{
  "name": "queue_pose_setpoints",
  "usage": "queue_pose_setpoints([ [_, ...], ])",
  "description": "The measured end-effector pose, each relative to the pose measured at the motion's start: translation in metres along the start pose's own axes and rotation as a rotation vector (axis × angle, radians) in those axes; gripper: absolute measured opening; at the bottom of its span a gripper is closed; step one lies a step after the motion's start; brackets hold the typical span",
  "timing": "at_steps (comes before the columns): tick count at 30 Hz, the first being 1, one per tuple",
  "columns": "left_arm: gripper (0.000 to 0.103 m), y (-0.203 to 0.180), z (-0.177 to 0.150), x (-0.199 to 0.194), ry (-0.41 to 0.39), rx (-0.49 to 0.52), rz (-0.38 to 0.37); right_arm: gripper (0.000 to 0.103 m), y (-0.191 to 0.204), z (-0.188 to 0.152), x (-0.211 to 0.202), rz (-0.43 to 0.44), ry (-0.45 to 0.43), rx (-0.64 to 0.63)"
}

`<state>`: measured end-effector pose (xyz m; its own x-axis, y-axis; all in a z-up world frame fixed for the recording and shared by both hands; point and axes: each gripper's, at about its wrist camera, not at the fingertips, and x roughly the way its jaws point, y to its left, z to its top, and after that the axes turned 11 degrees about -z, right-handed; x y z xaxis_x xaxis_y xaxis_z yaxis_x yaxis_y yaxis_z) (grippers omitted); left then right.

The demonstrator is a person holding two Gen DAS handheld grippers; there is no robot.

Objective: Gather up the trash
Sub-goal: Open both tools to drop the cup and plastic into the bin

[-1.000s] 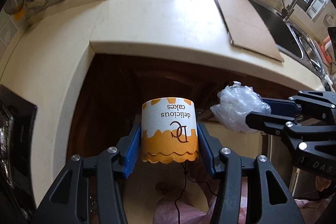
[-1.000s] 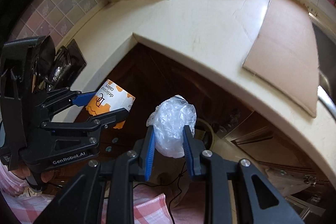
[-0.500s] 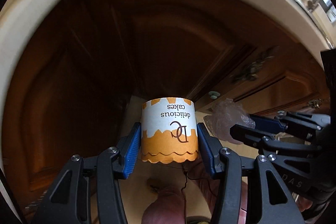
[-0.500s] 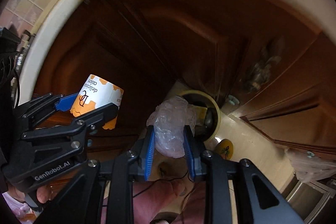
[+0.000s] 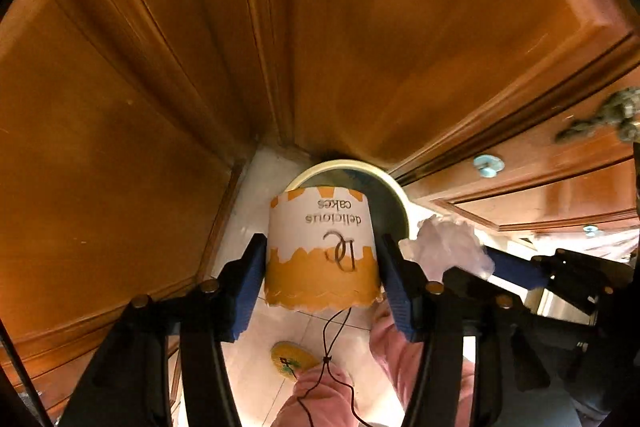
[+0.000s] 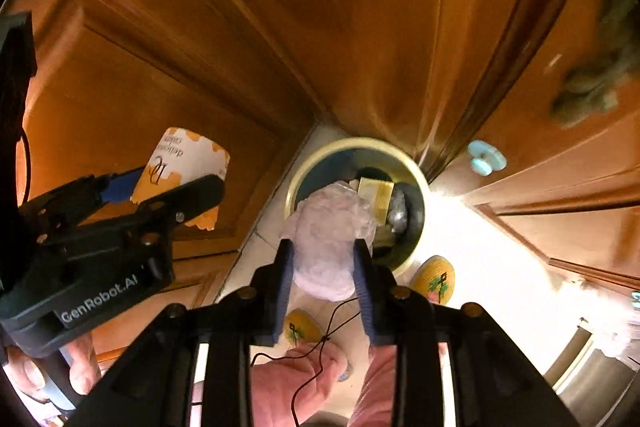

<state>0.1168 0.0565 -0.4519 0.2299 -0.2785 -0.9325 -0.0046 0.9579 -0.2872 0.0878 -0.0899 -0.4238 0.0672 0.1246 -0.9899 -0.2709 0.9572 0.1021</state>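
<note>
A paper cup point(image 5: 320, 227), white and orange and printed "delicious cakes", sits between the blue pads of my left gripper point(image 5: 322, 241), whose jaws are opening while the pads still touch it. It hangs just in front of a round cream-rimmed bin point(image 5: 400, 195) on the floor. My right gripper point(image 6: 322, 247) holds a crumpled clear plastic wad point(image 6: 328, 259) over the bin's rim point(image 6: 356, 143); its jaws are opening too, pads still on the plastic. The bin holds a yellow box point(image 6: 374, 195) and other rubbish. The right wrist view shows the cup point(image 6: 180, 163) off to the left.
Brown wooden cabinet doors point(image 5: 360, 27) close in behind and beside the bin, one with a pale blue knob point(image 6: 486, 157). A person's feet in yellow slippers point(image 6: 434, 279) and pink trousers stand on the pale floor below. A steel container point(image 6: 592, 367) is at lower right.
Both grippers have dropped from counter height down past the cabinet fronts to just above the floor bin, still carrying the cup and the plastic. The counter has left view.
</note>
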Motion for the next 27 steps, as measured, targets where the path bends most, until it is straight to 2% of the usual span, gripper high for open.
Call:
queue_pose_setpoints([
  [1,0.06,0.002,-0.003,0.008,0.005,0.001,0.008,0.032,-0.003,0.002,0.007,0.004,0.007,-0.003],
  [2,0.07,0.002,-0.003,0.012,0.01,0.005,0.016,0.033,-0.003,0.002,0.014,0.003,0.013,-0.007],
  [4,0.078,0.006,-0.005,0.018,0.006,0.015,0.03,0.038,-0.003,-0.002,0.023,-0.001,0.022,-0.013],
  [6,0.081,0.004,-0.007,0.023,0.005,0.023,0.033,0.041,-0.007,-0.005,0.028,-0.006,0.017,-0.013],
  [8,0.091,0.005,-0.008,0.029,0.019,0.018,0.027,0.044,-0.006,-0.008,0.032,-0.024,0.002,-0.02],
  [15,0.091,0.008,-0.008,0.03,0.022,0.011,0.044,0.048,-0.011,-0.012,0.031,-0.068,-0.02,-0.001],
  [27,0.091,0.006,-0.006,-0.011,-0.011,0.017,0.064,0.048,-0.008,-0.009,0.006,-0.117,-0.056,0.012],
])
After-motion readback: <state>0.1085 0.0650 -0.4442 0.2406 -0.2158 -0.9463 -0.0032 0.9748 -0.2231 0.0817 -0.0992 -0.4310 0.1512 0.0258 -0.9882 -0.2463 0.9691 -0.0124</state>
